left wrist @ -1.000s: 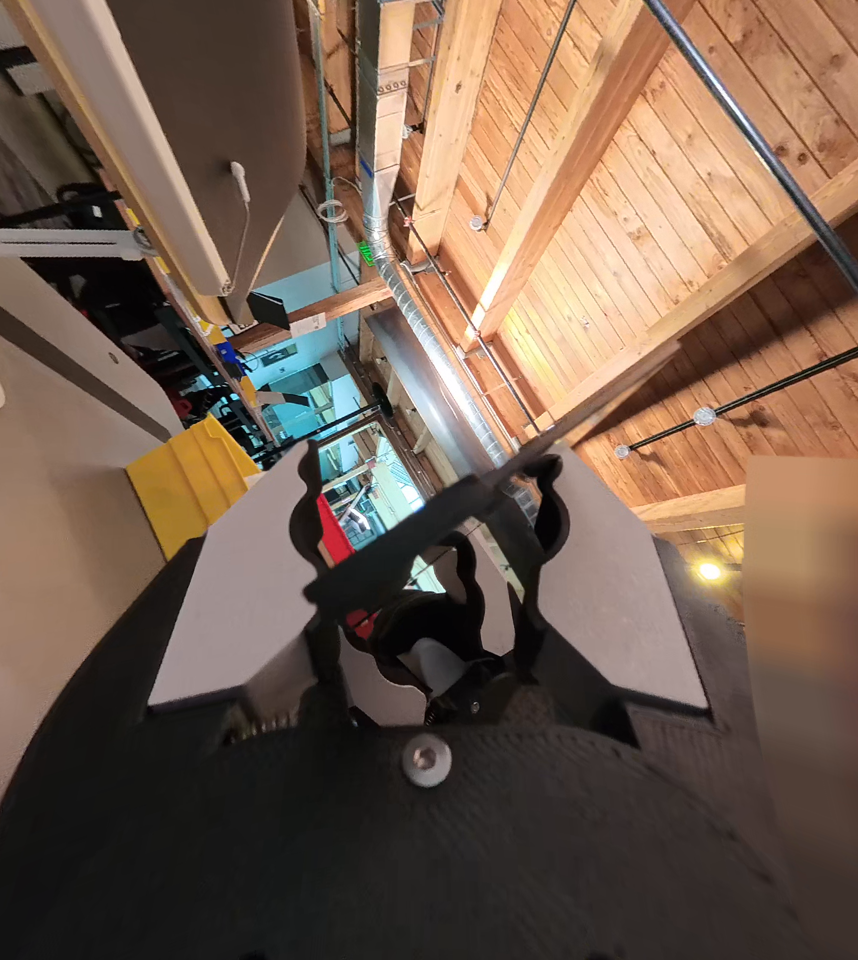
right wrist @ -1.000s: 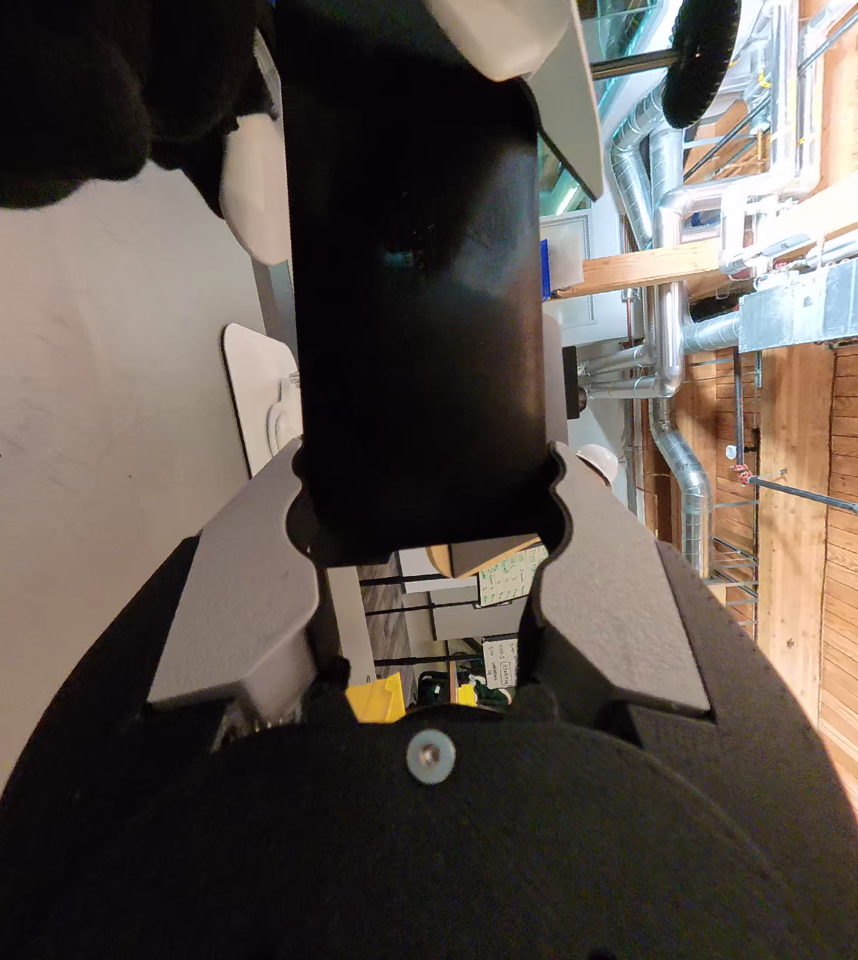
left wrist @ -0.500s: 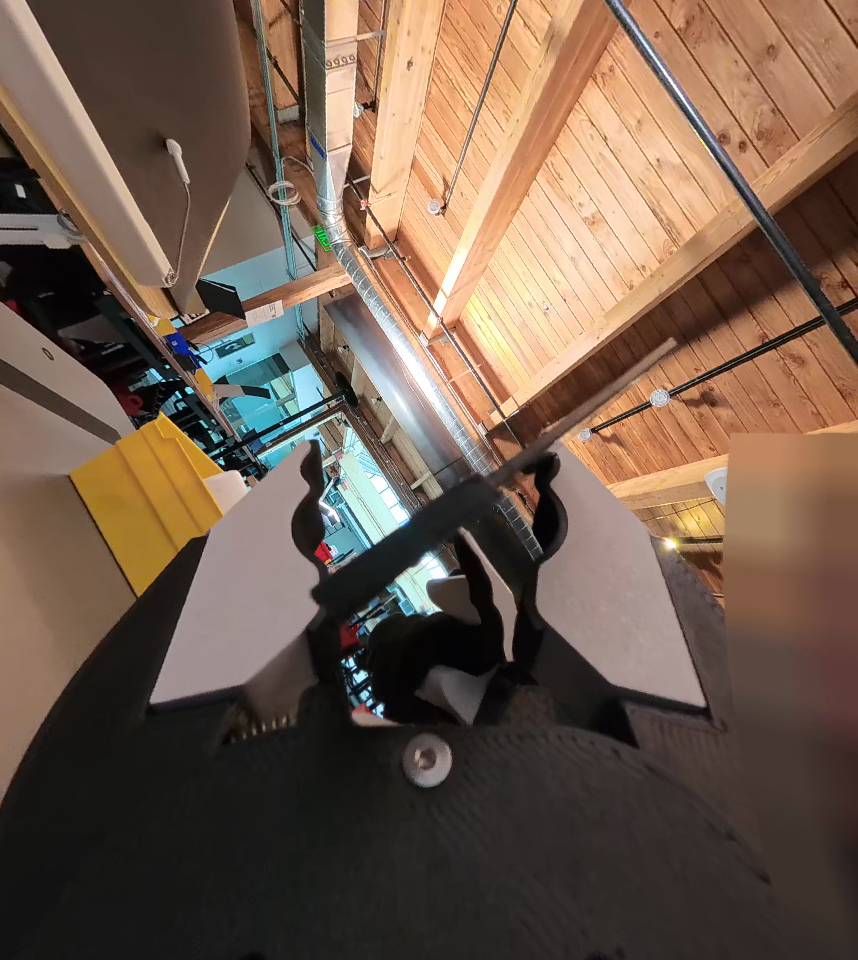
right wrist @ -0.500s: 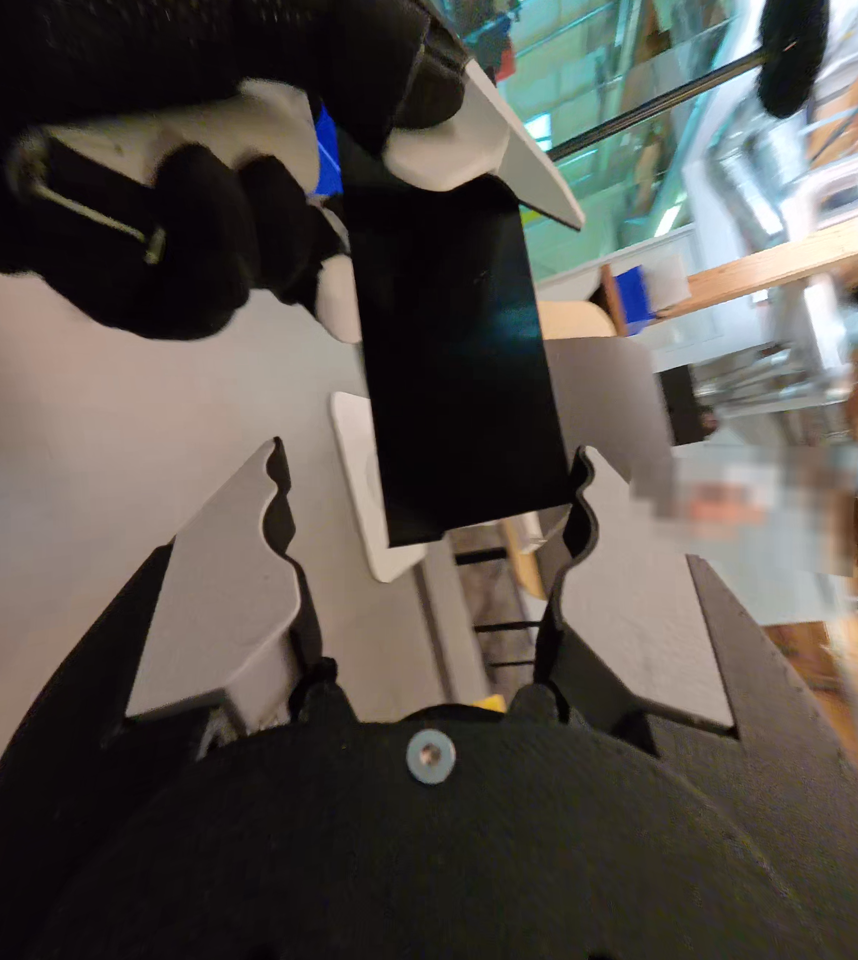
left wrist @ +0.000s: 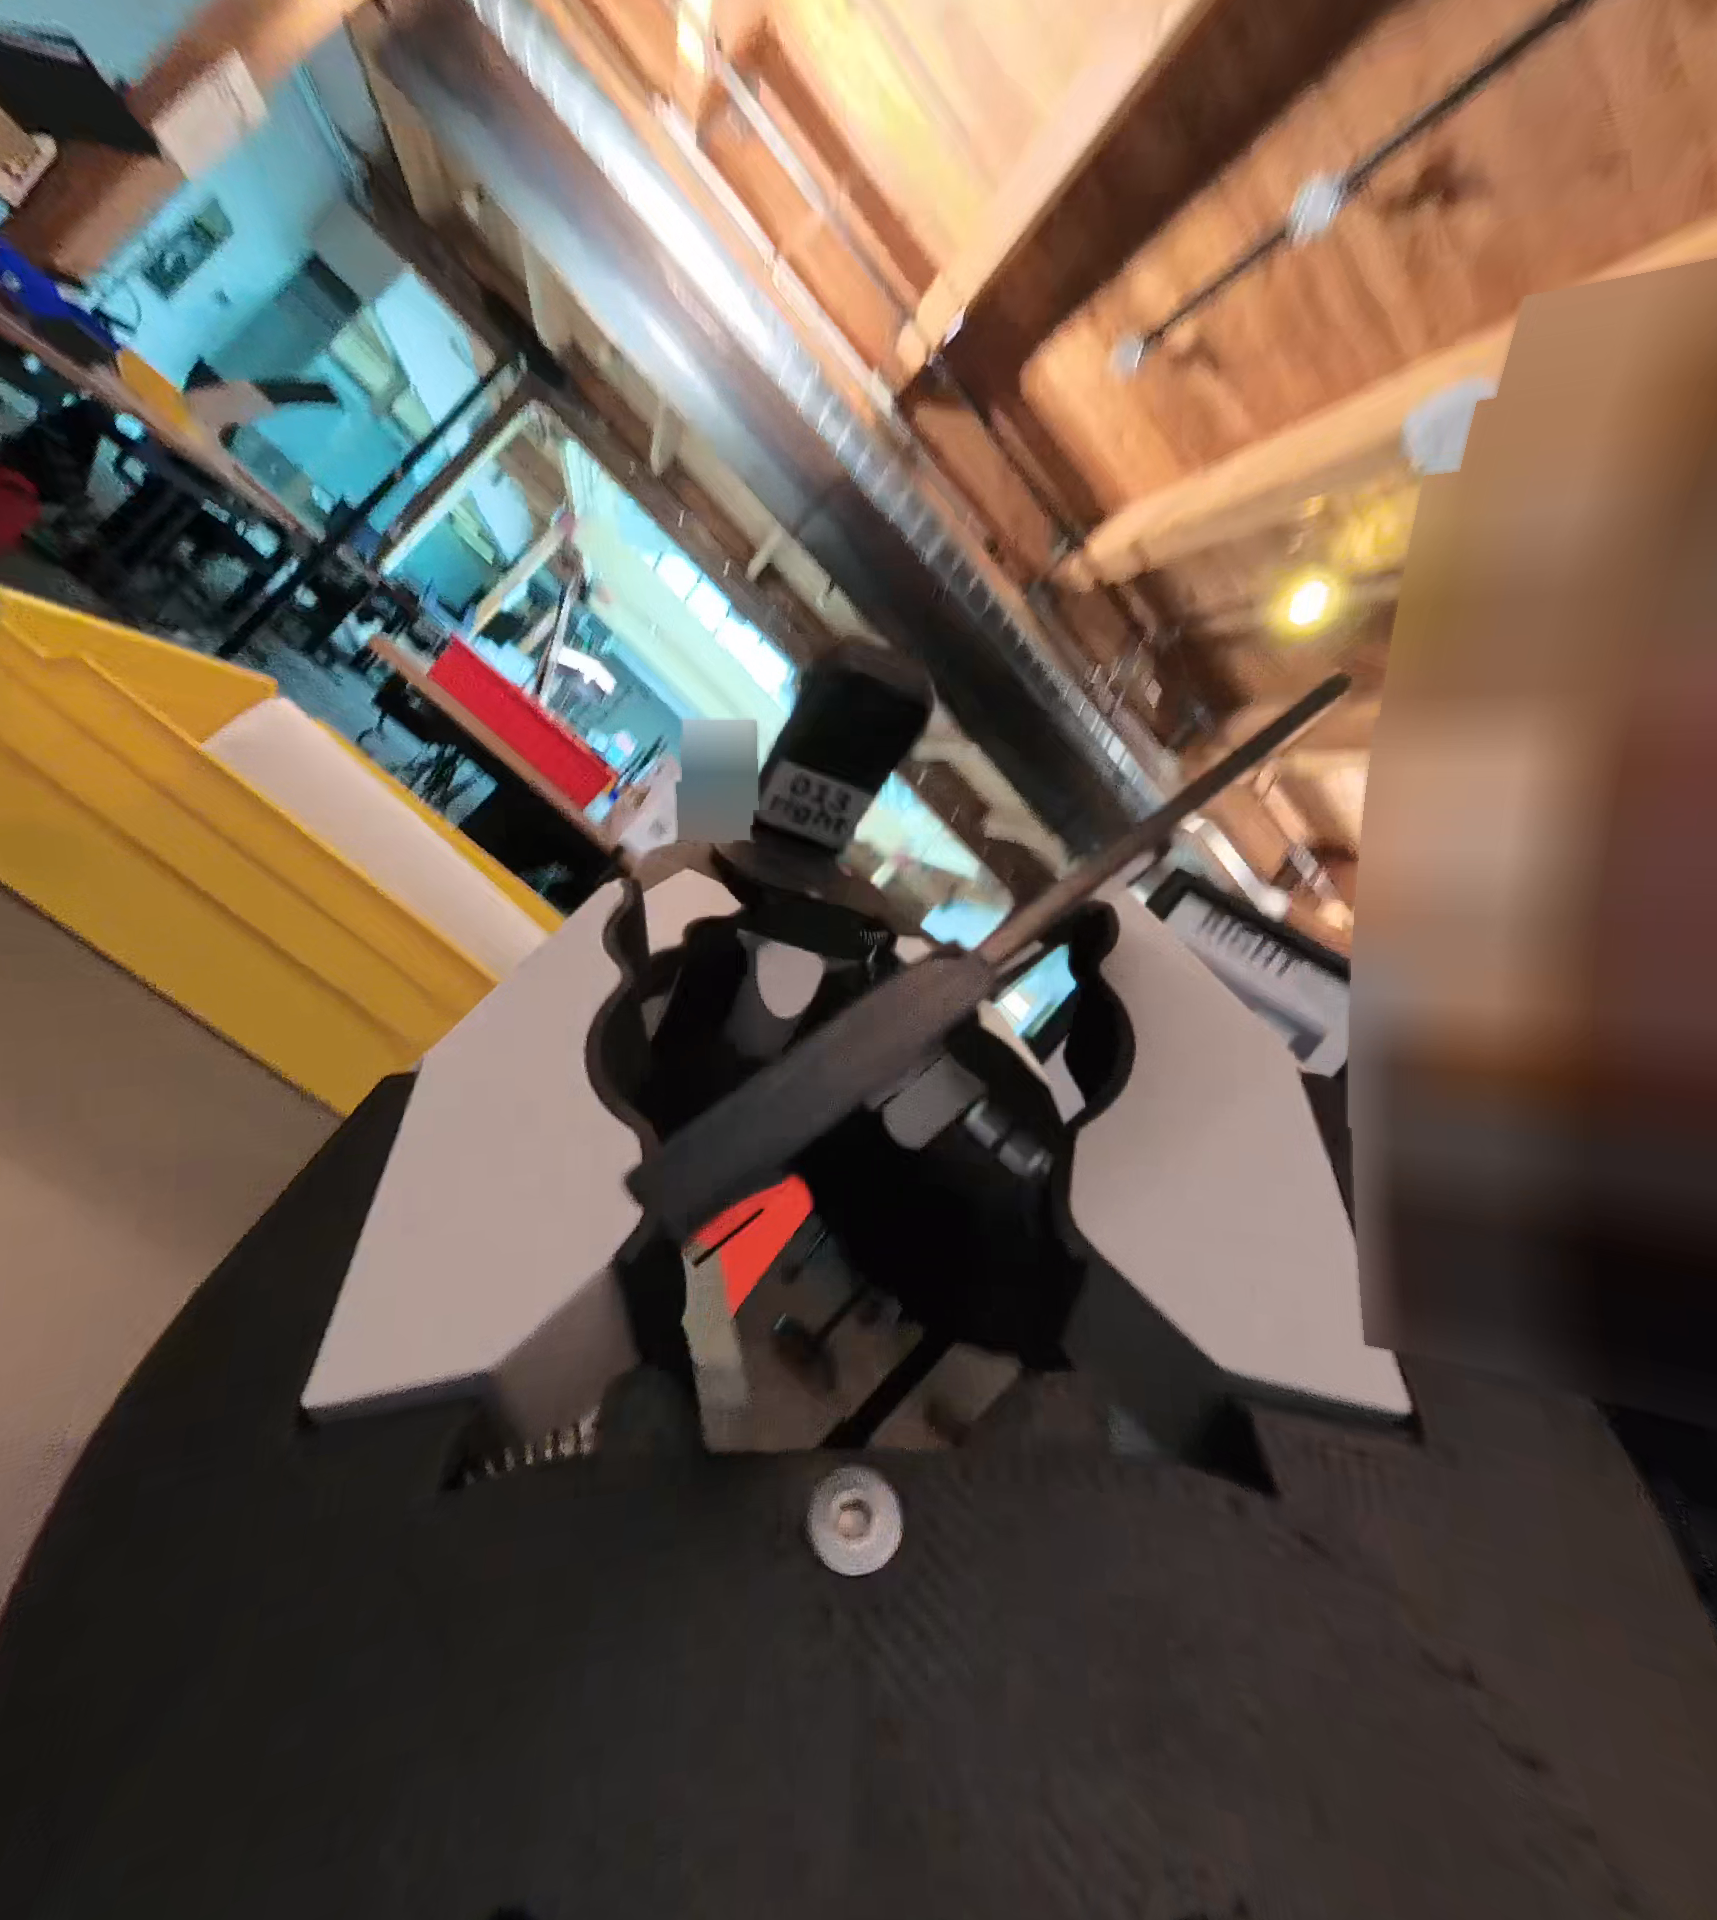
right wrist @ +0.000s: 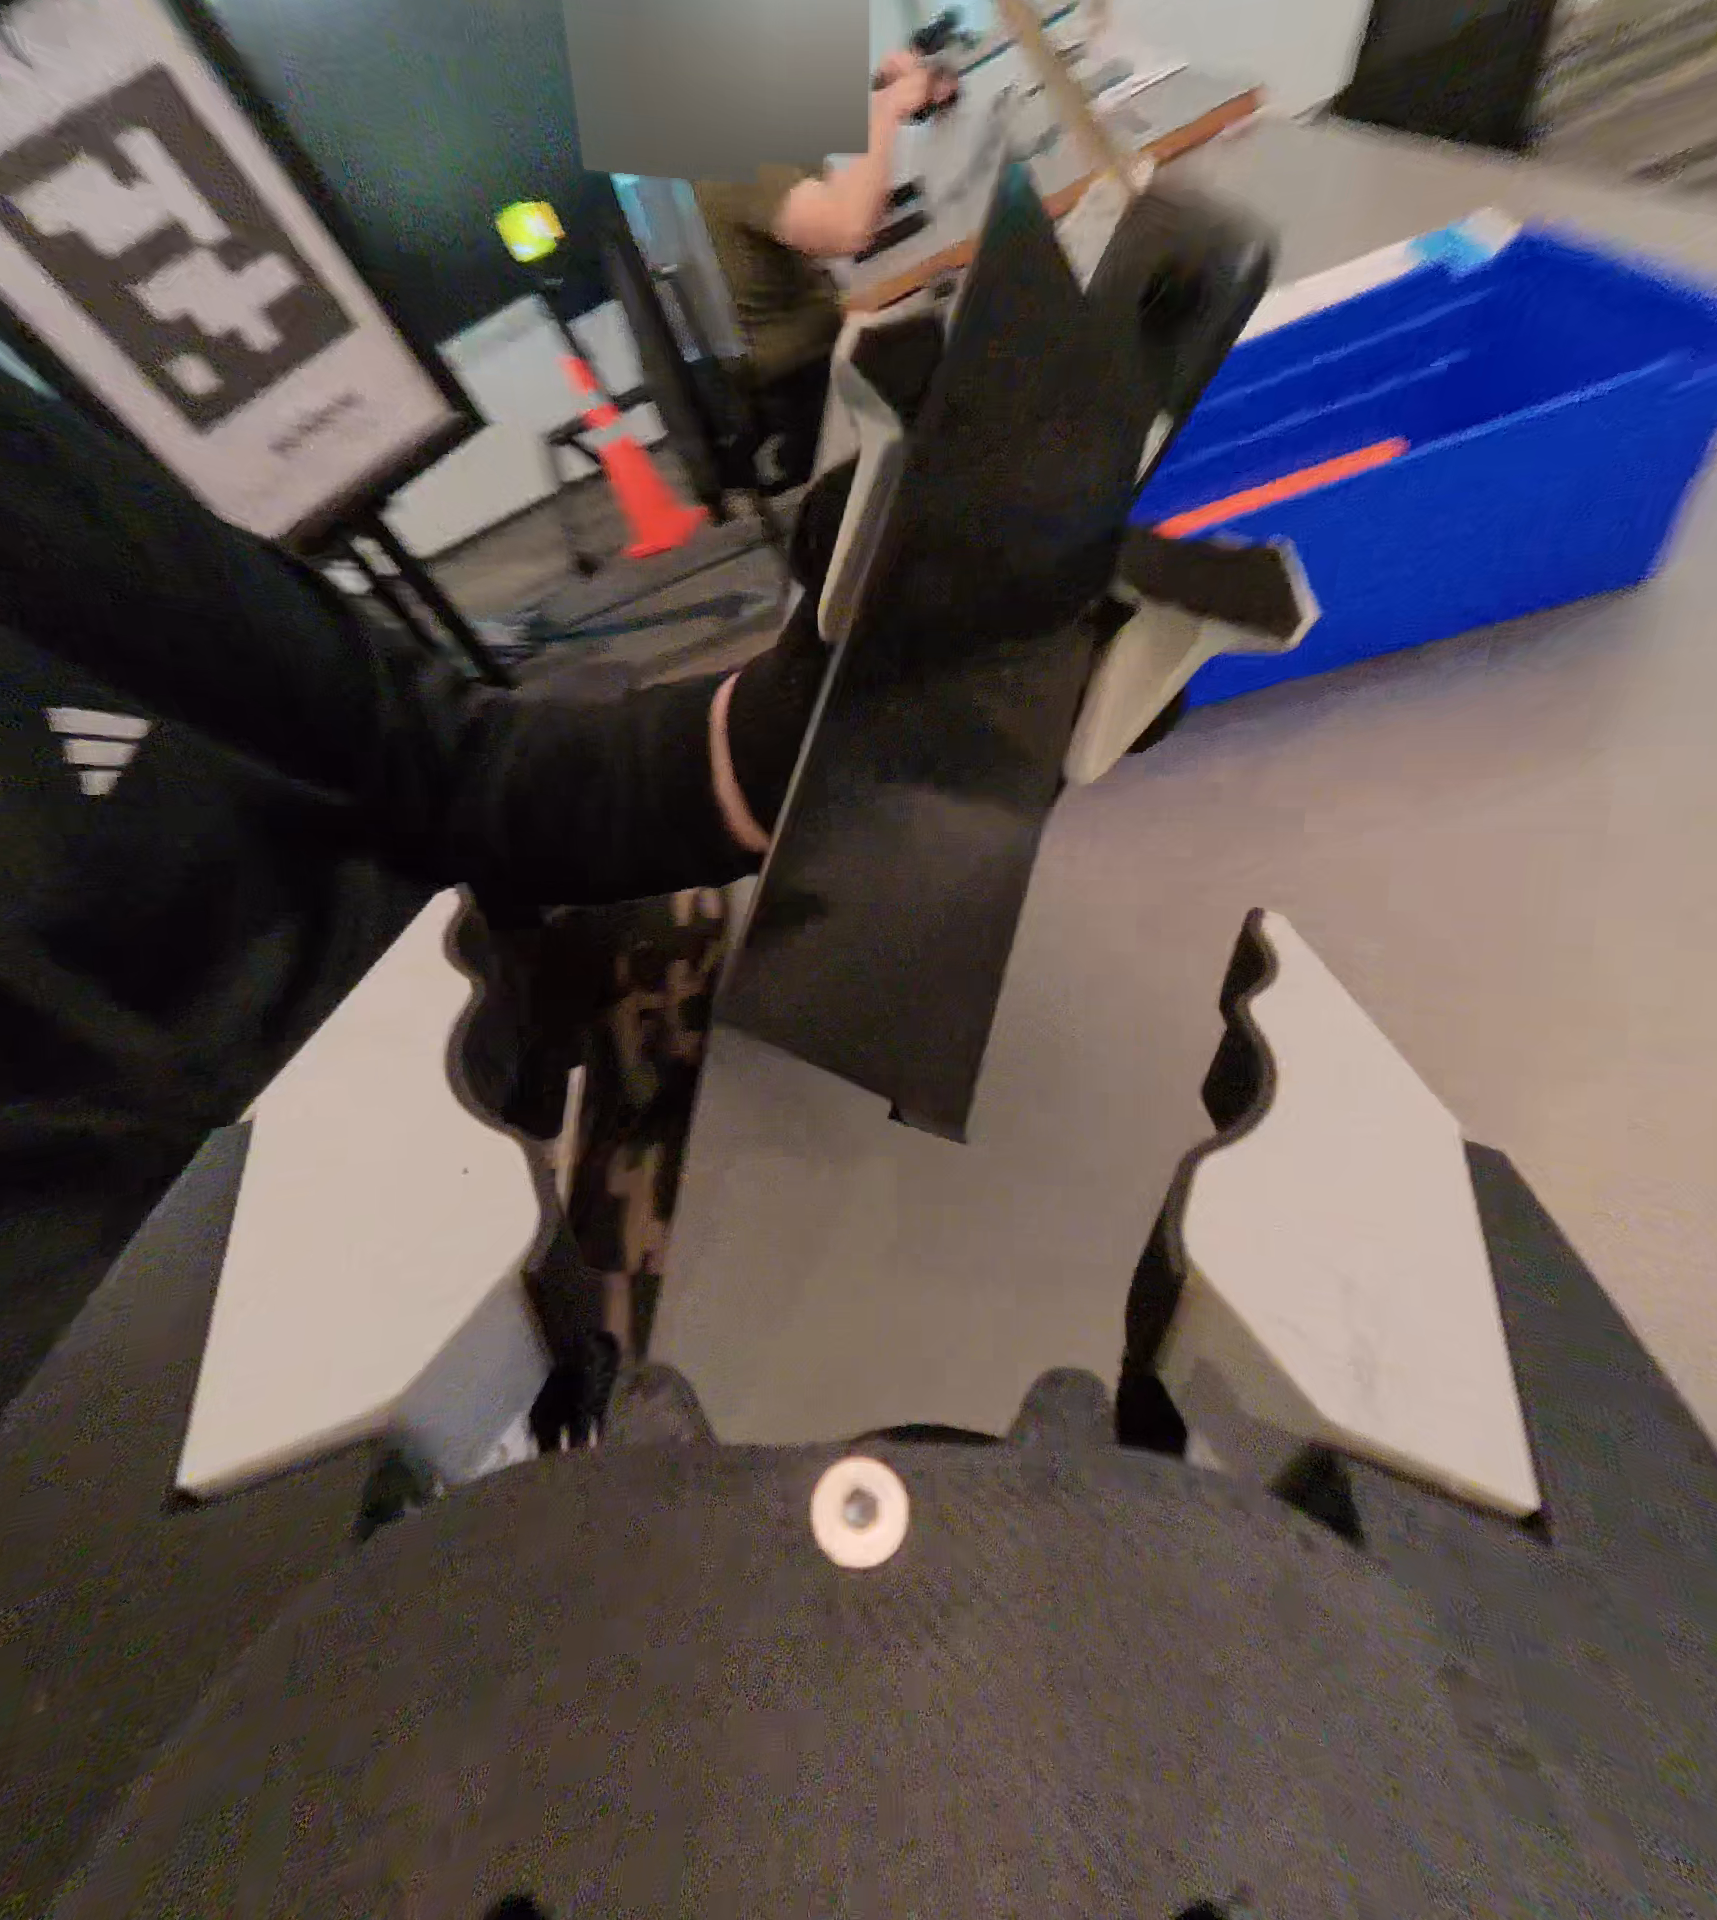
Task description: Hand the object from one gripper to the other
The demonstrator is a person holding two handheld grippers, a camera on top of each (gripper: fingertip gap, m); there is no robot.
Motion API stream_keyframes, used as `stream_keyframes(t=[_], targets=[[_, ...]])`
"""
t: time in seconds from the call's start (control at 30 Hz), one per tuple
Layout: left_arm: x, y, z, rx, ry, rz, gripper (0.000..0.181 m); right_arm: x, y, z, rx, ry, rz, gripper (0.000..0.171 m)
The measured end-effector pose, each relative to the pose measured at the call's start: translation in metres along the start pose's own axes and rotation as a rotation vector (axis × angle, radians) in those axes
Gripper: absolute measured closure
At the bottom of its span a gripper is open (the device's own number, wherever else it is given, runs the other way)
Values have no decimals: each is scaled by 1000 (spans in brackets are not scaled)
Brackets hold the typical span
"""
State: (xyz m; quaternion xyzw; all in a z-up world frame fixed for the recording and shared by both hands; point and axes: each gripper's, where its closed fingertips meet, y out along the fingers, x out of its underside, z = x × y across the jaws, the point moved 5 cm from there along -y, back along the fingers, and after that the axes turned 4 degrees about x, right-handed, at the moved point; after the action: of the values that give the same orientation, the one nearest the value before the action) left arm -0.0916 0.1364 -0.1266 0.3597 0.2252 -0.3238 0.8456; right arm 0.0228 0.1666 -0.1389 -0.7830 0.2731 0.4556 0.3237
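A thin black flat plate [left wrist: 833,1070] lies edge-on and slanted between the fingers of my left gripper [left wrist: 864,935], which is shut on it. In the right wrist view the same plate [right wrist: 937,779] hangs from the left gripper [right wrist: 999,603], held by a black-gloved hand [right wrist: 605,790]. Its lower end reaches between the fingertips of my right gripper [right wrist: 854,914]. The right gripper's jaws stand wide apart and touch nothing. The right gripper's black body [left wrist: 833,790] shows just beyond the plate in the left wrist view.
A blue bin [right wrist: 1456,468] stands on the grey table [right wrist: 1405,883] at the right. A yellow bin [left wrist: 158,831] stands at the left. A marker board [right wrist: 158,260], an orange cone [right wrist: 641,478] and a person [right wrist: 781,291] are behind.
My right gripper has opened, let go of the plate and drawn back from it. My left gripper keeps hold. Both views have swung from the ceiling down toward the room.
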Motion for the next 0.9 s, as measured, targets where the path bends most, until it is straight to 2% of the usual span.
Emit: stream_keyframes(t=[0.13, 0.27, 0.43, 0.47, 0.67, 0.8, 0.9], targets=[[18, 12, 10, 30, 112, -237, 102, 22, 27, -6, -185, 91, -55, 31], [34, 20, 20, 125, 136, -408, 102, 35, 49, -9, -248, 103, -53, 35], [50, 26, 22, 122, 207, -571, 102, 47, 67, -19, -339, 107, -28, 67], [50, 26, 22, 114, 226, -579, 103, 48, 69, -22, -357, 91, -18, 83], [48, 28, 24, 116, 253, -600, 102, 46, 72, -22, -314, 58, 55, 83], [41, 31, 16, 22, 265, -547, 79, 40, 67, -15, -213, 18, 126, 84], [32, 28, 12, -33, 290, -452, 67, 35, 61, -8, -62, -60, 158, 83]])
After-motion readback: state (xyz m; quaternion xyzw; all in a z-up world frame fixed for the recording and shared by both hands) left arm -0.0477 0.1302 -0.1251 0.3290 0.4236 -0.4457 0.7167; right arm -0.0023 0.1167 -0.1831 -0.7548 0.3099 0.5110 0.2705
